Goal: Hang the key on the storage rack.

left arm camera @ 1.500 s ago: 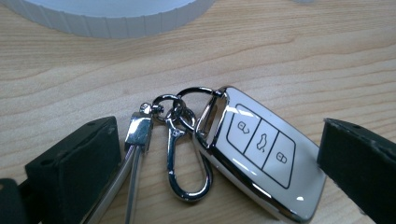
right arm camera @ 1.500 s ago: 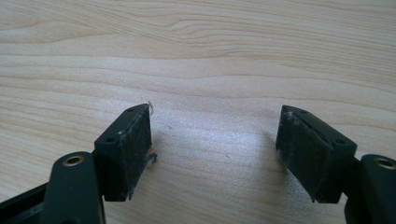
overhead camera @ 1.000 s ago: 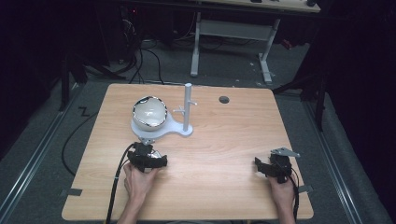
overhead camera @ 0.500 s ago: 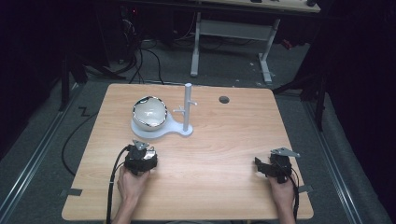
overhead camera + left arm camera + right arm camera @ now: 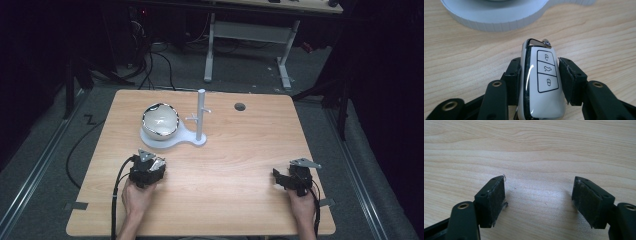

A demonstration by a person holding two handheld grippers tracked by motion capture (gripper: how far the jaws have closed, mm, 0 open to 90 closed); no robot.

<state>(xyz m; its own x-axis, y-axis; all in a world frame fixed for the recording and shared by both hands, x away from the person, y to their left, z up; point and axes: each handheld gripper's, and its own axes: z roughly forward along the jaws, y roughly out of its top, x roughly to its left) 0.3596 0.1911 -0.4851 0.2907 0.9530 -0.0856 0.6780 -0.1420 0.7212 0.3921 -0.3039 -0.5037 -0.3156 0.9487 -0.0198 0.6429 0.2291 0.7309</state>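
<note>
The left gripper (image 5: 539,75) has just been closing, and its black jaws now pinch a glossy white car key fob with black edging (image 5: 541,82) — in the earlier high views it sat closer to the stand; now it has drawn back toward the person. So the fob looks picked up and ready to carry. It bears three outlined button icons, no readable writing. The right gripper (image 5: 539,202) rests spread and empty on the pale wooden table (image 5: 240,165). Farther off, a shiny round bowl (image 5: 160,121) sits on a white stand with an upright post (image 5: 201,114).
</note>
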